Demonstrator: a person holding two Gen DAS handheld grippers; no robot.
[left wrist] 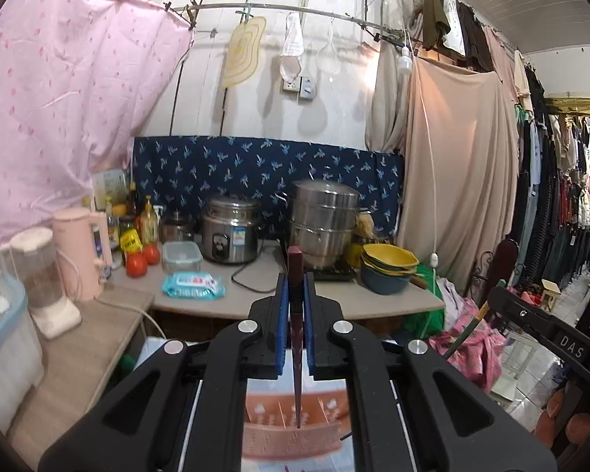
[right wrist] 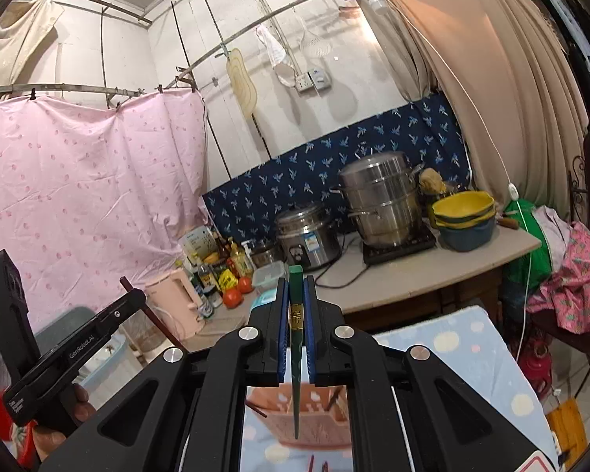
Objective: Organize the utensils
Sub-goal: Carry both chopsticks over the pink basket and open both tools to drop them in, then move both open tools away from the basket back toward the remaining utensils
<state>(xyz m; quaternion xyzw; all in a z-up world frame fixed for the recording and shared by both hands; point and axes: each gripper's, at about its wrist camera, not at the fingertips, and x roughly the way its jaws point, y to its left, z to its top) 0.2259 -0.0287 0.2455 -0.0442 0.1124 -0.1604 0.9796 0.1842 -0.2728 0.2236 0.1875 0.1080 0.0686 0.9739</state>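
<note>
Two chopsticks are held, one by each gripper, above a pink utensil holder.

On the left, a dark red chopstick (left wrist: 295, 314) is clamped upright between the blue-padded jaws of the left gripper (left wrist: 295, 299), its thin tip hanging over the pink utensil holder (left wrist: 291, 428), which is seen below and near, divided into compartments. On the right, a green chopstick (right wrist: 296, 334) with a gold band is clamped the same way by the jaws of the right gripper (right wrist: 296, 303), its tip pointing down over the holder, where other chopsticks are already seen leaning. Far behind, a table (left wrist: 334, 299) is seen carrying a rice cooker (left wrist: 232, 236), a steel steamer pot (left wrist: 324, 224) and stacked bowls (left wrist: 389, 267).
</note>
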